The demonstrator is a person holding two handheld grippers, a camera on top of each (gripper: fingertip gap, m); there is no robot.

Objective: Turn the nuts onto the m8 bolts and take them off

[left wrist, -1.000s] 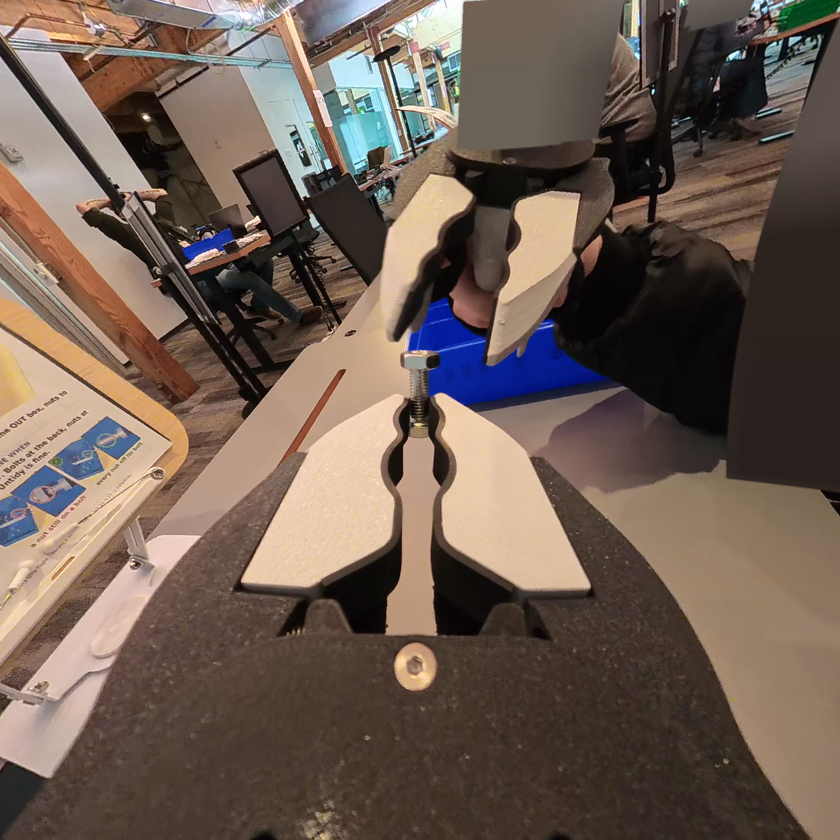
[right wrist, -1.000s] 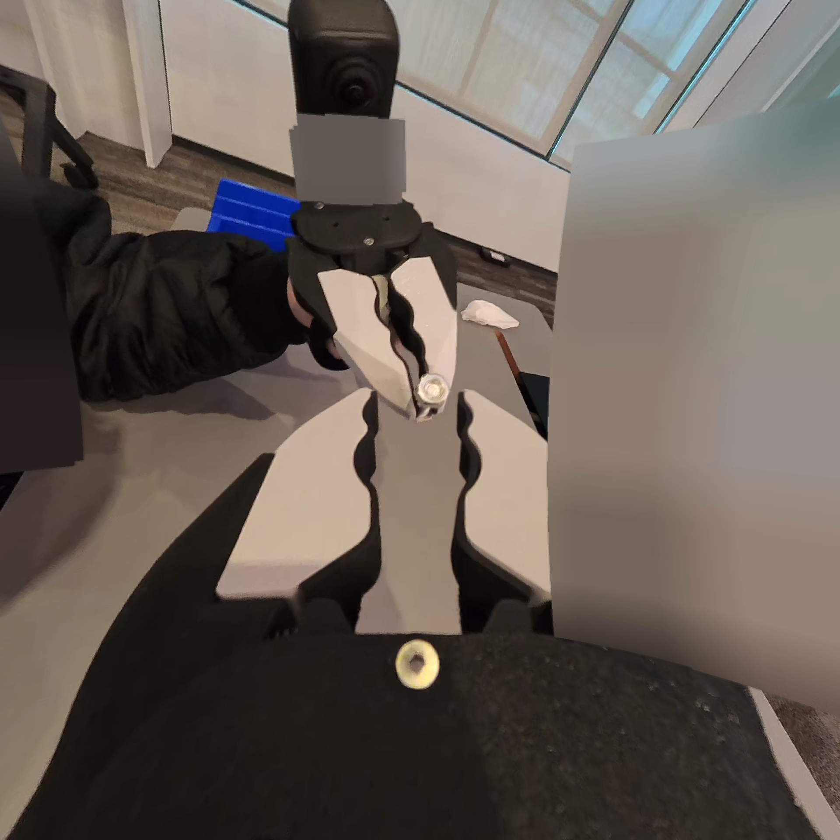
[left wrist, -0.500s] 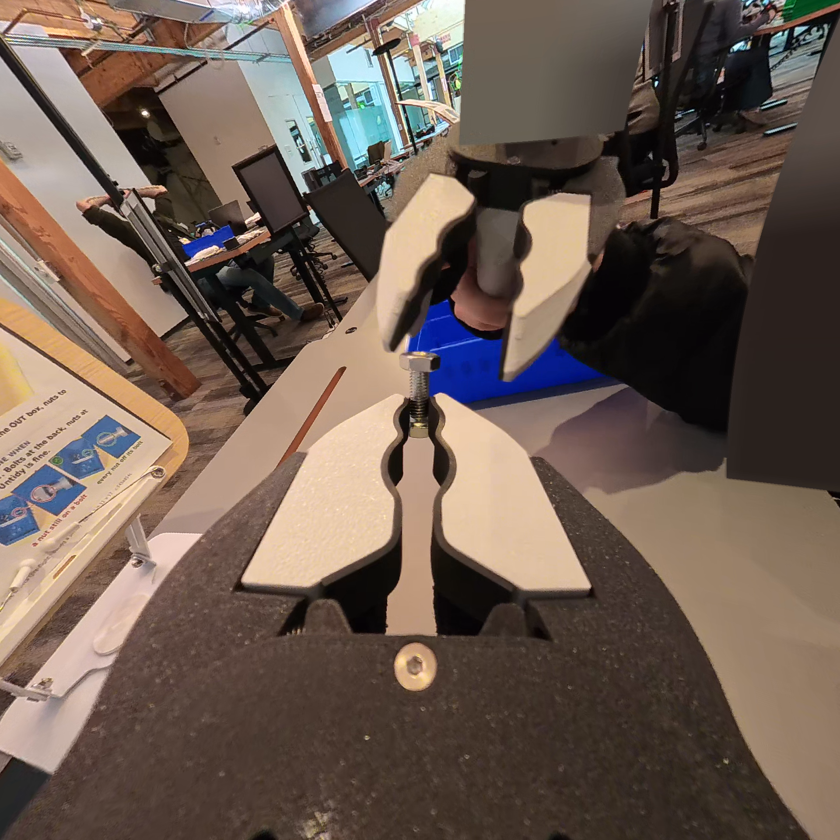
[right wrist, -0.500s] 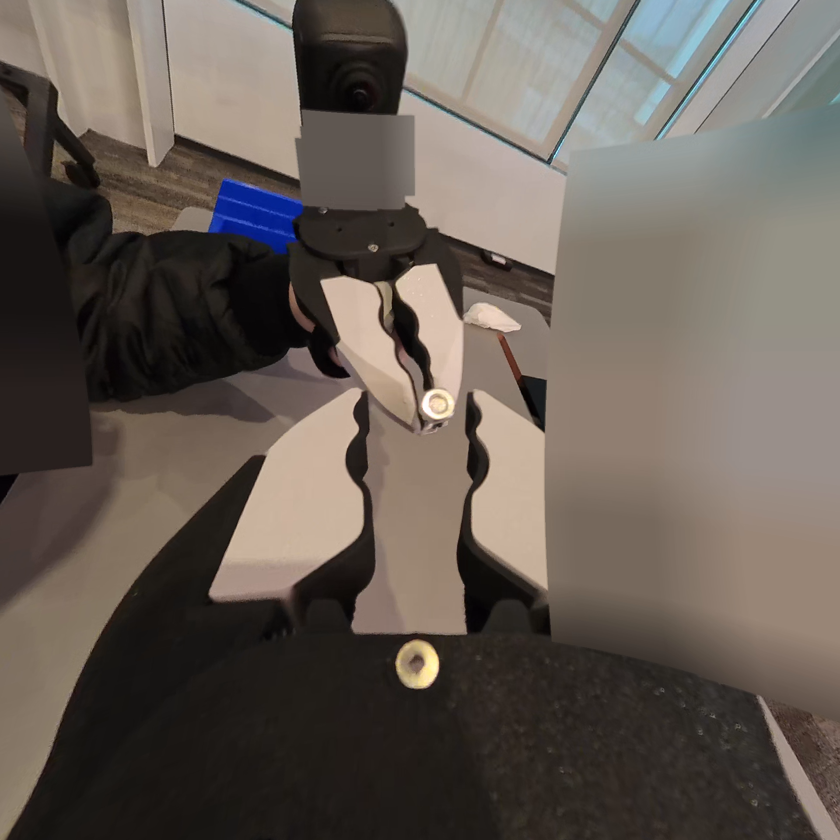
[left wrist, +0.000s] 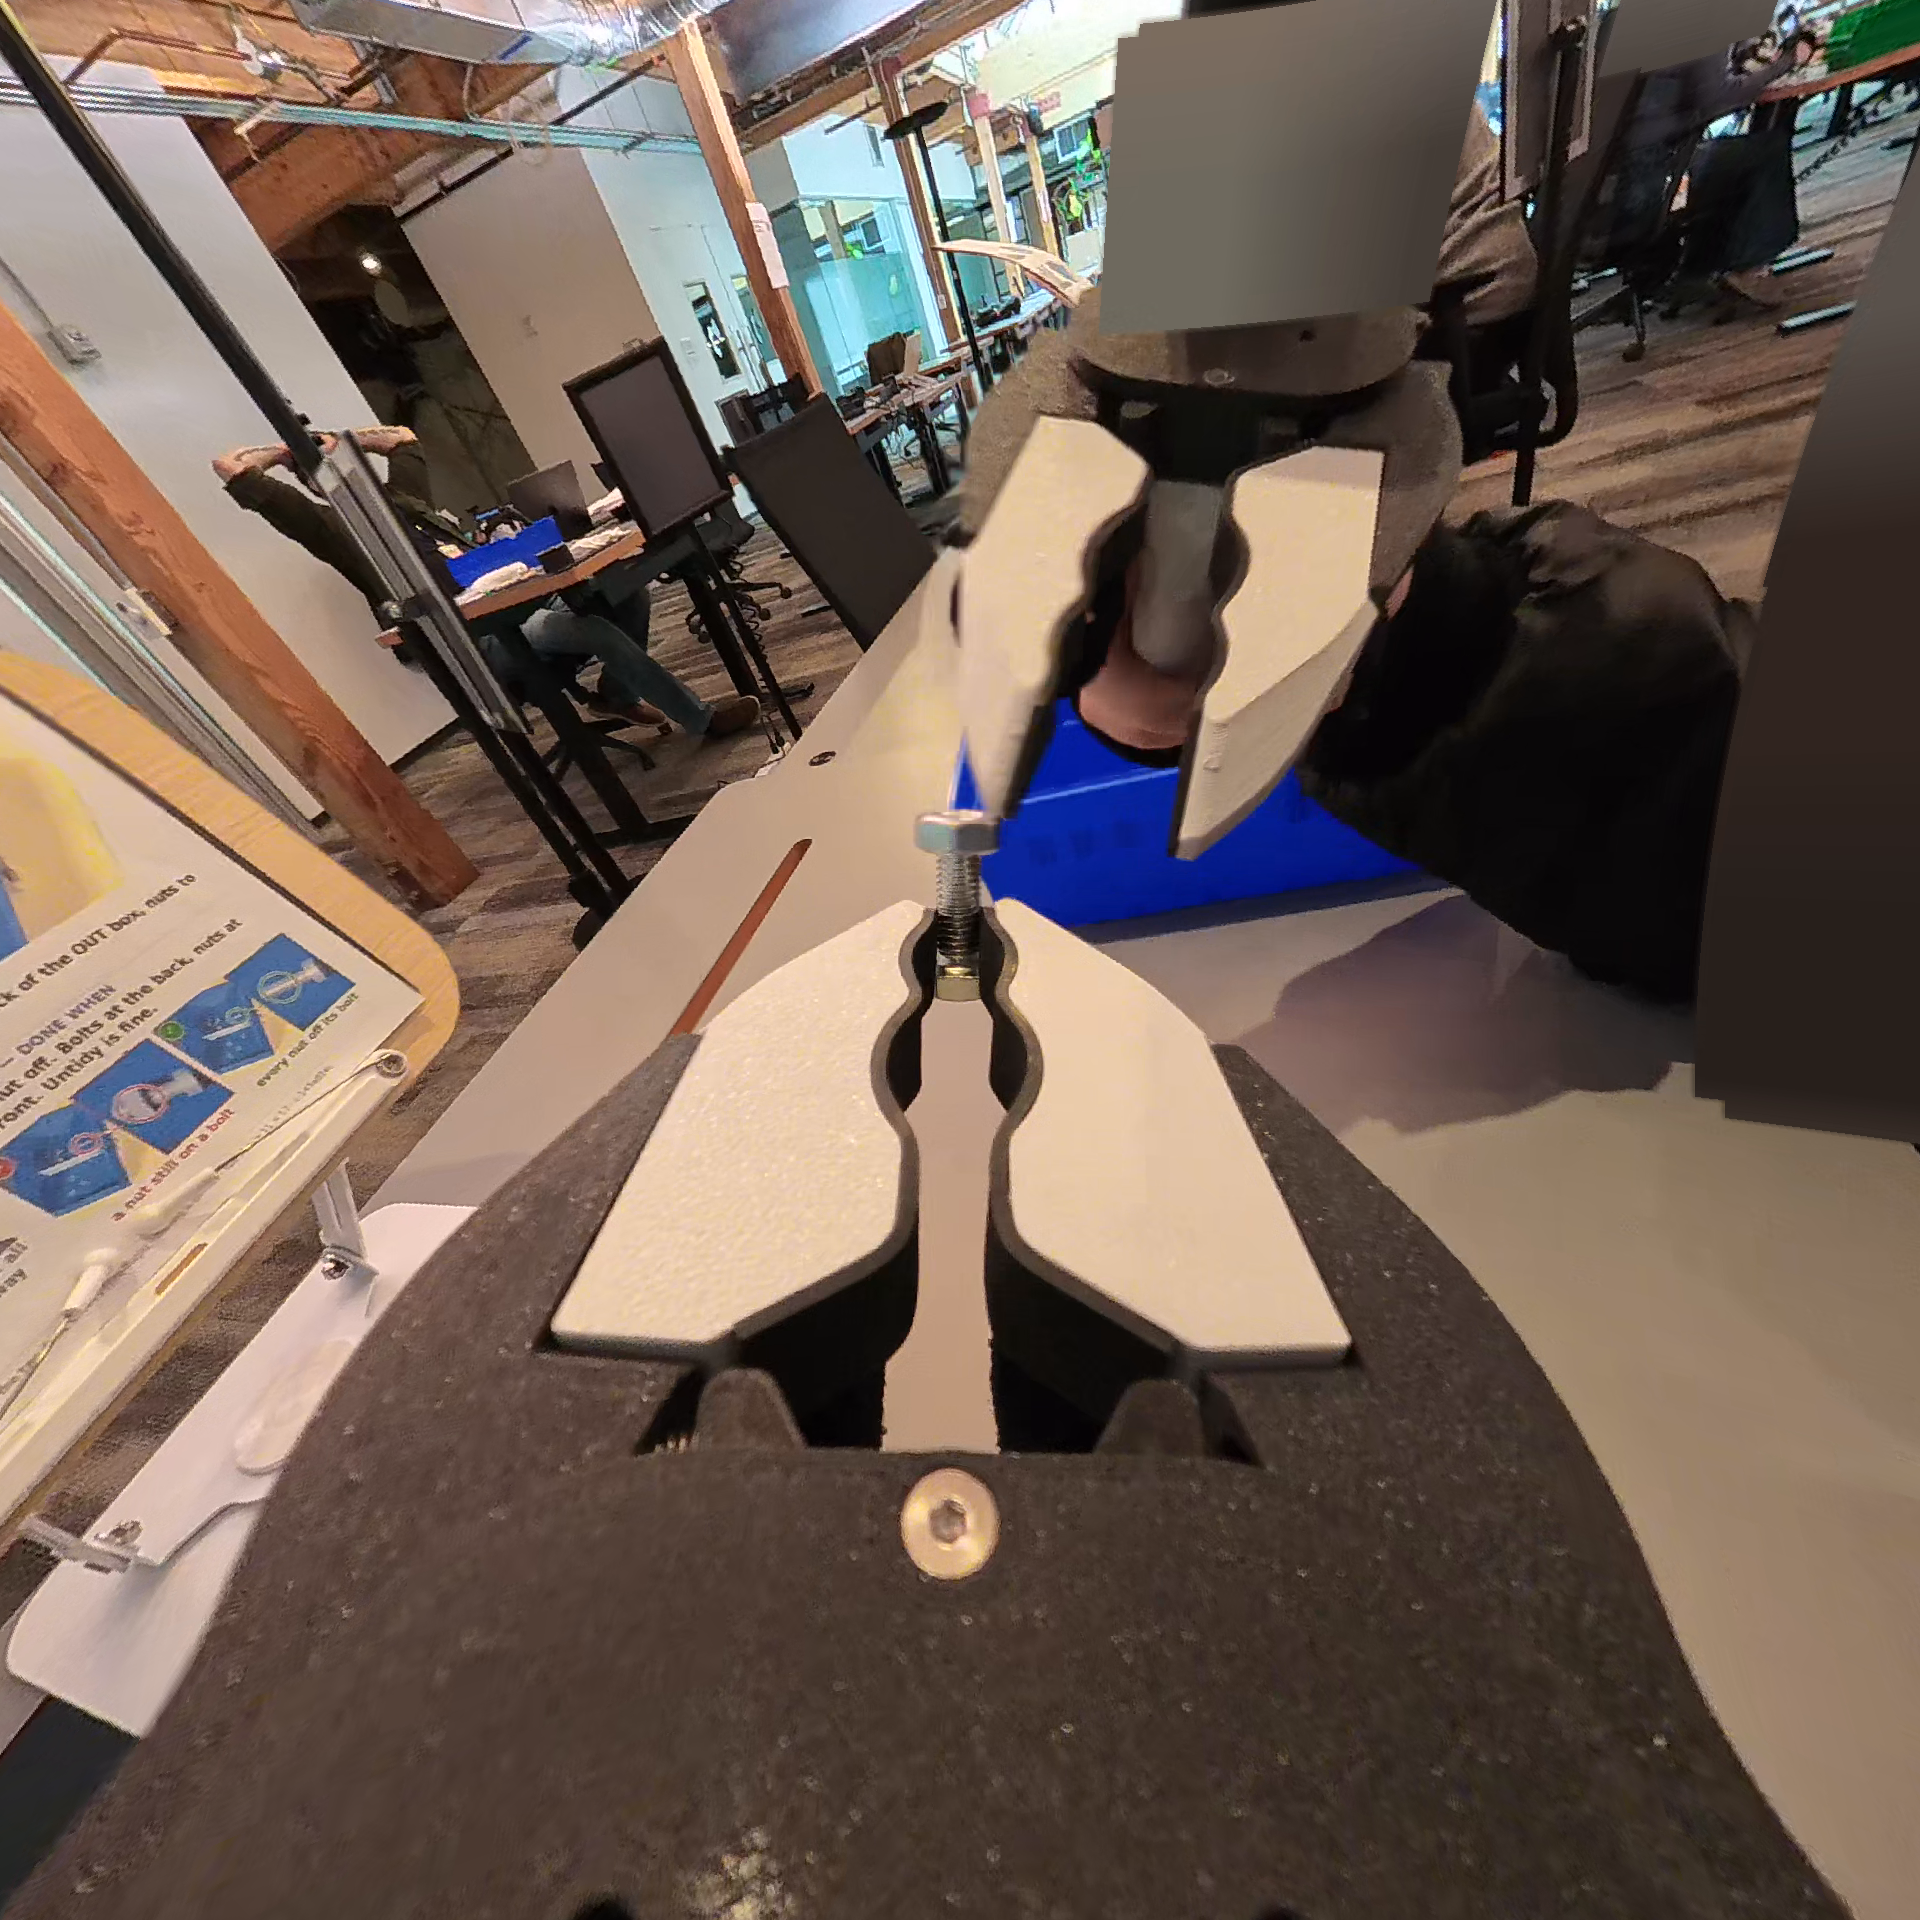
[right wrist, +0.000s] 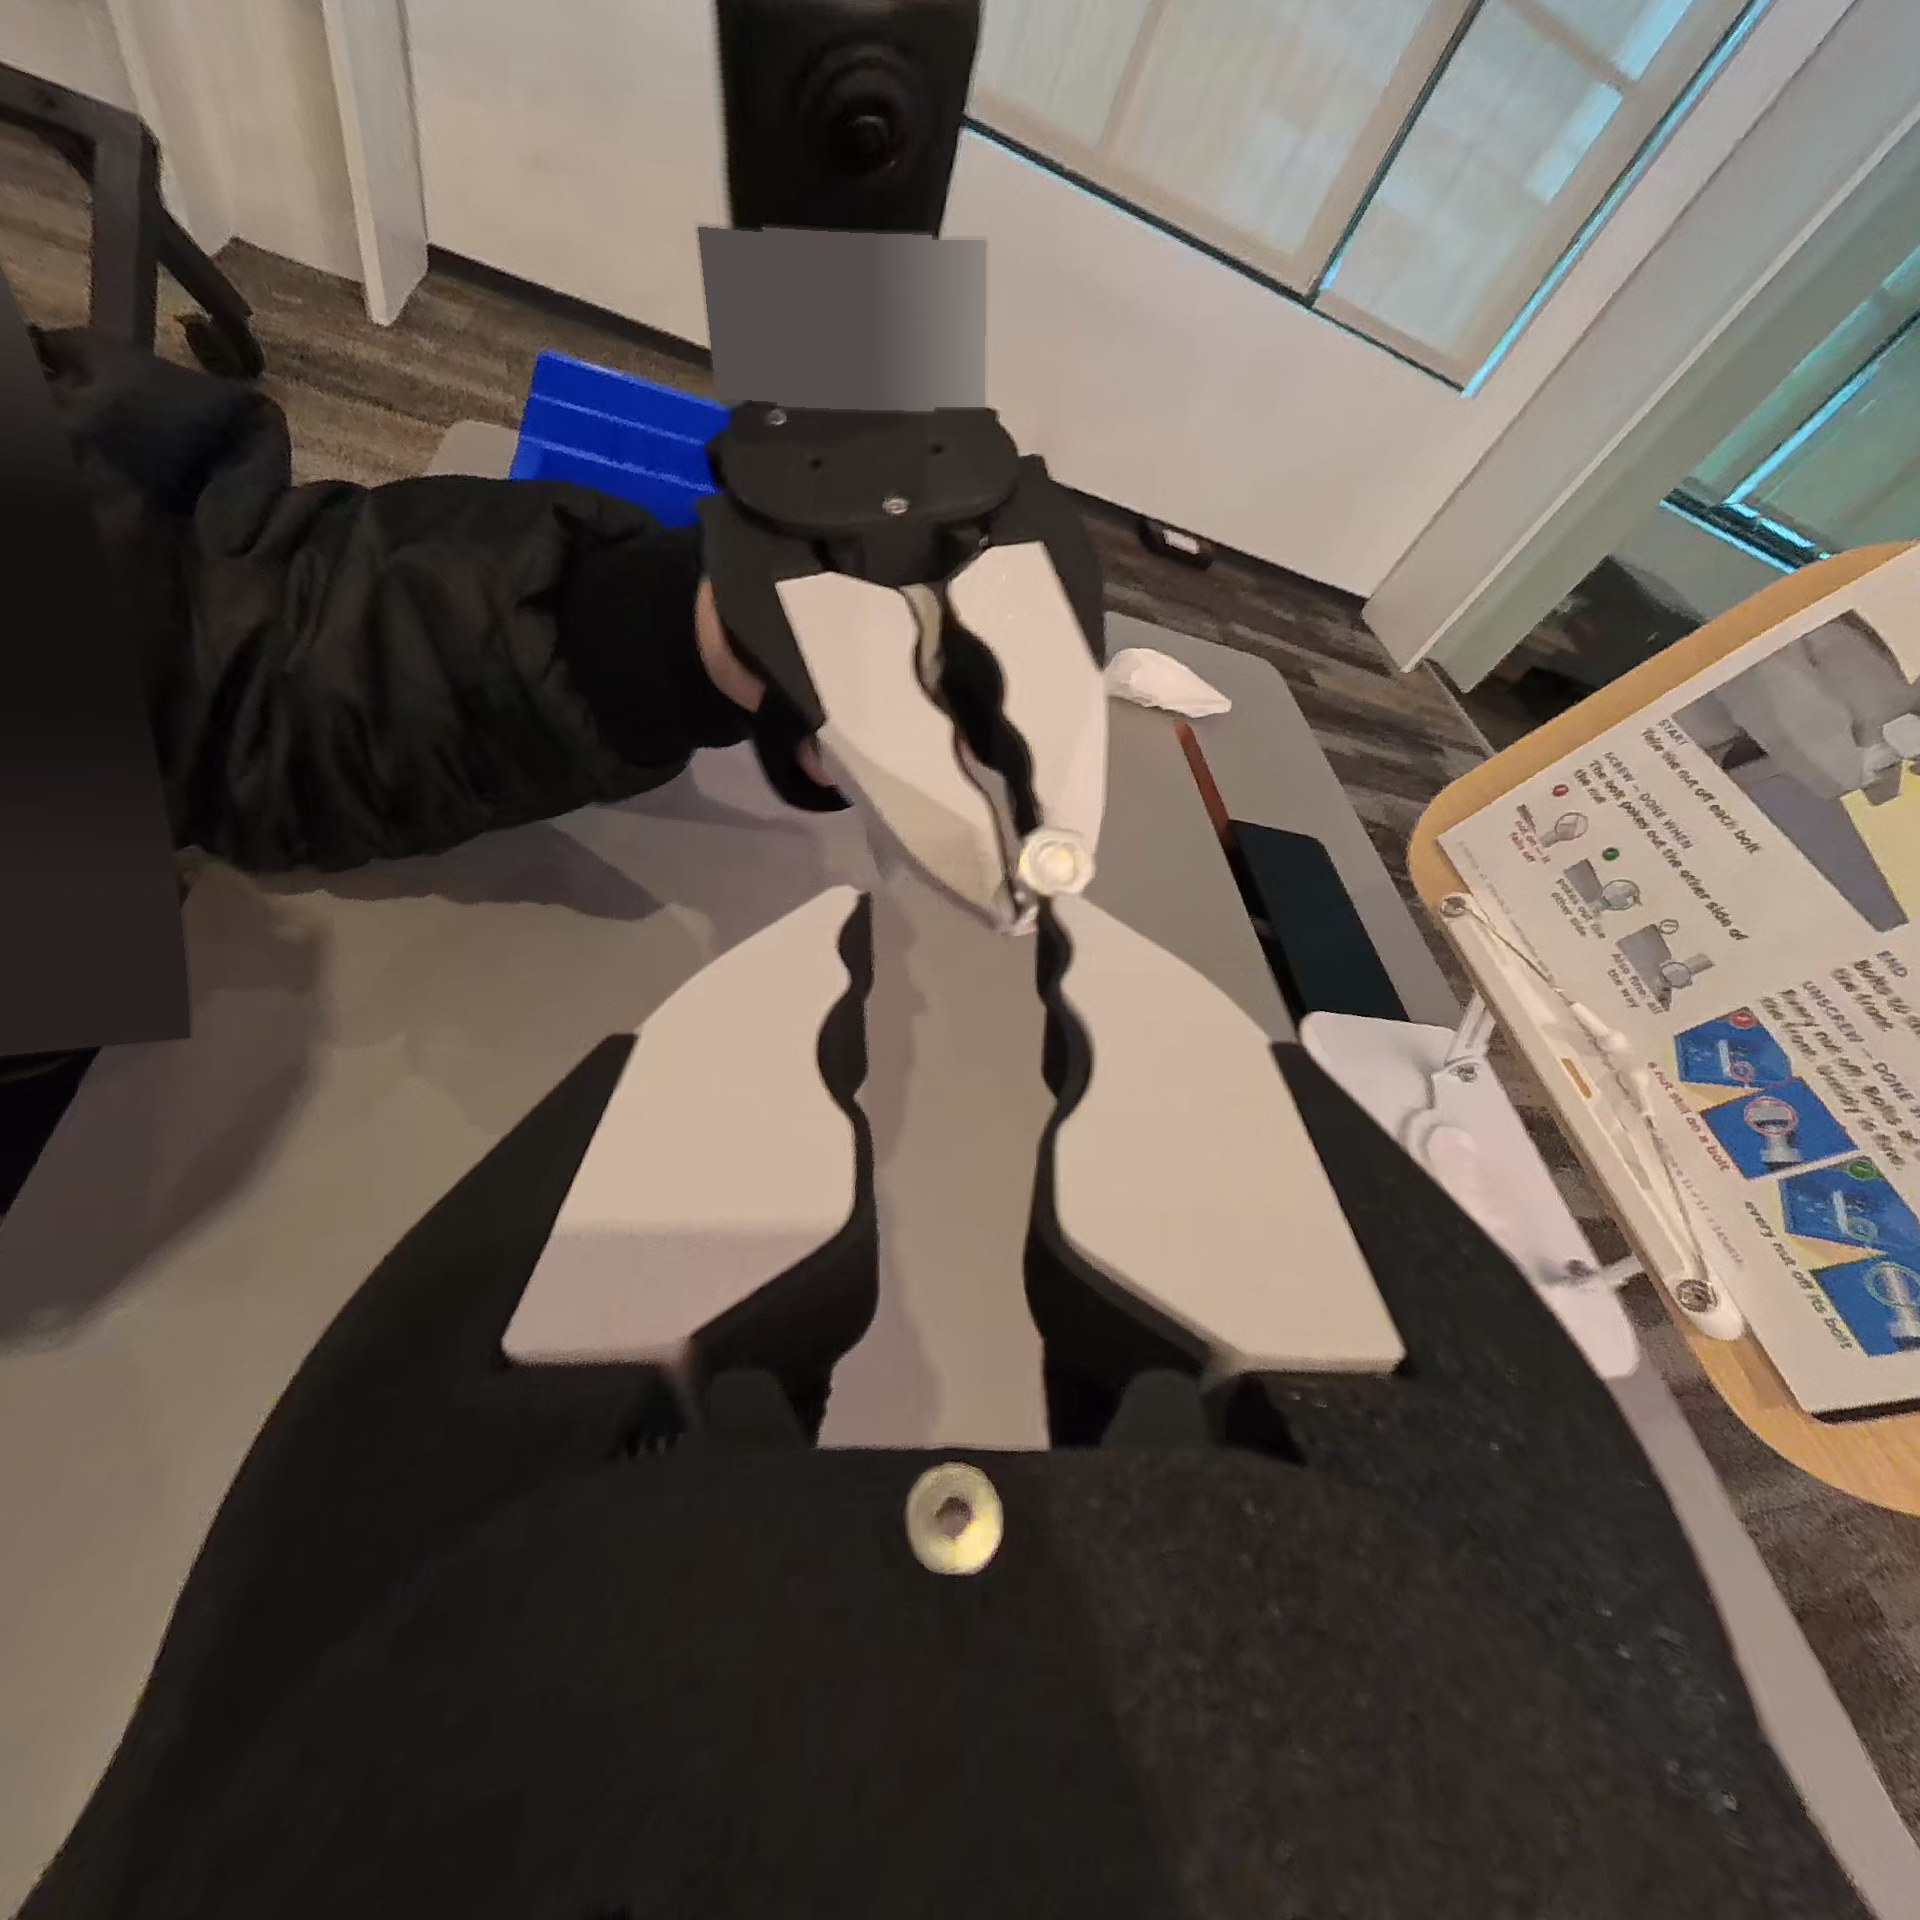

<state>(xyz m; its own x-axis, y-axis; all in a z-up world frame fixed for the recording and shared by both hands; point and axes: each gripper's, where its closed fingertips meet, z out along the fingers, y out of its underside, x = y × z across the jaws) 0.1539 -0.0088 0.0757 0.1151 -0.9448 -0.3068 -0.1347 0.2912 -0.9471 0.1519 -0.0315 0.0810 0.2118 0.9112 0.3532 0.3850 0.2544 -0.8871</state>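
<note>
My left gripper (left wrist: 957,940) is nearly closed, its two grainy white pads (left wrist: 790,1122) pinching one threaded steel bolt (left wrist: 954,902) upright by the shank; one brass-toned hex nut (left wrist: 954,981) sits at the shank's lower end between the scalloped tips. The bolt's hex head (left wrist: 954,831) points up. Above it my right gripper (left wrist: 1091,821) hangs partly open and grips nothing, one fingertip (left wrist: 997,774) just beside the head. Behind lies one blue bin (left wrist: 1101,862) on the smooth grey table (left wrist: 1558,1351).
</note>
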